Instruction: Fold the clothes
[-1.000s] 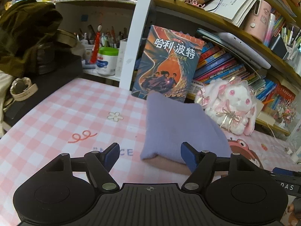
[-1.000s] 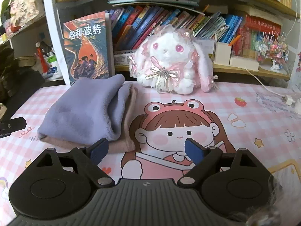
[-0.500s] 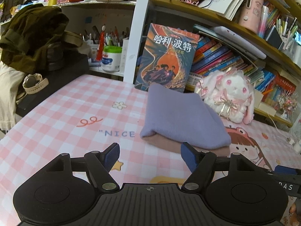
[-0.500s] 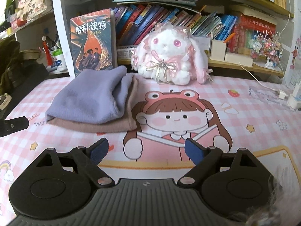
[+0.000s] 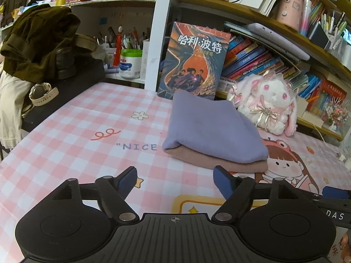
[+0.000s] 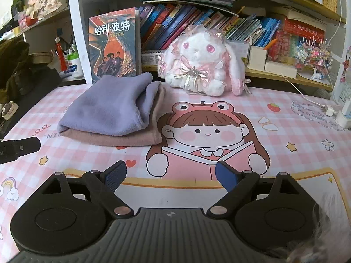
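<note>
Left gripper: matte black housing with two round discs, ribbed centre plate bearing a small crosshair mark, silver pivot screws, and triangular cut-outs in the linkage arms. Fingers carry textured blue pads. Right gripper: identical build, same blue pads and silver screws. Its black side bar, seen from the left wrist view, bears white letters "DAS".

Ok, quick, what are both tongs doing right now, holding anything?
Left tongs: open, just widened, nothing between them; folded clothes lie beyond on the table.
Right tongs: open, empty.
</note>
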`<state>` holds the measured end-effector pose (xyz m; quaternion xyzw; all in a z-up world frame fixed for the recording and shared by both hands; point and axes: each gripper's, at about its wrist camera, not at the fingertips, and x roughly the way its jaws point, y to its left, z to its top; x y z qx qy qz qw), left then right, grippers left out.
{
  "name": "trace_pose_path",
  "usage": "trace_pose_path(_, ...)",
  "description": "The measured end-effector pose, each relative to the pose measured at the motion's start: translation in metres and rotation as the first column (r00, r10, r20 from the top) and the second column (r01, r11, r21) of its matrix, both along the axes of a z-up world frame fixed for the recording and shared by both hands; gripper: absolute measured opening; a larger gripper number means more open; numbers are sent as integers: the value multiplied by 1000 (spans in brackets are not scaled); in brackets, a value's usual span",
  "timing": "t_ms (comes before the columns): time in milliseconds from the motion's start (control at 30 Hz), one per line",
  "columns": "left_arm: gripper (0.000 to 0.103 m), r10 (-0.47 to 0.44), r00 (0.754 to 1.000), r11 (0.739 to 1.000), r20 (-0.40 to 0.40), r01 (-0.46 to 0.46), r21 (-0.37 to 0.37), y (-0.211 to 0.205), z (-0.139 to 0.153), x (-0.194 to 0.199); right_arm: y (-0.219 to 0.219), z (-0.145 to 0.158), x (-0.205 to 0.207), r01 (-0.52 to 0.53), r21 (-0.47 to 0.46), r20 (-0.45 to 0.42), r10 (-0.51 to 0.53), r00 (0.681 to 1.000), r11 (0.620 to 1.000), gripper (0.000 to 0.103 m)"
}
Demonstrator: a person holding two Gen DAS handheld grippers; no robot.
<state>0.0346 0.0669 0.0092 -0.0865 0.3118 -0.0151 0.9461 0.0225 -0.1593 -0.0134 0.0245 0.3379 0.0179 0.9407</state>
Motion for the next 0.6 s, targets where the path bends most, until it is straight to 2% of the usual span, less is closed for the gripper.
trace_pose_path(267,81,-4,1000,1000,-28,5,7,-3,-4,1,0,-1,-1,1,-9,-6,-1,1000,1000,90)
trace_pose_path(600,81,-3,1000,1000,-26,4,29,-4,-6,3,0,-3,1,3,-13,-13,-3,1000,1000,90)
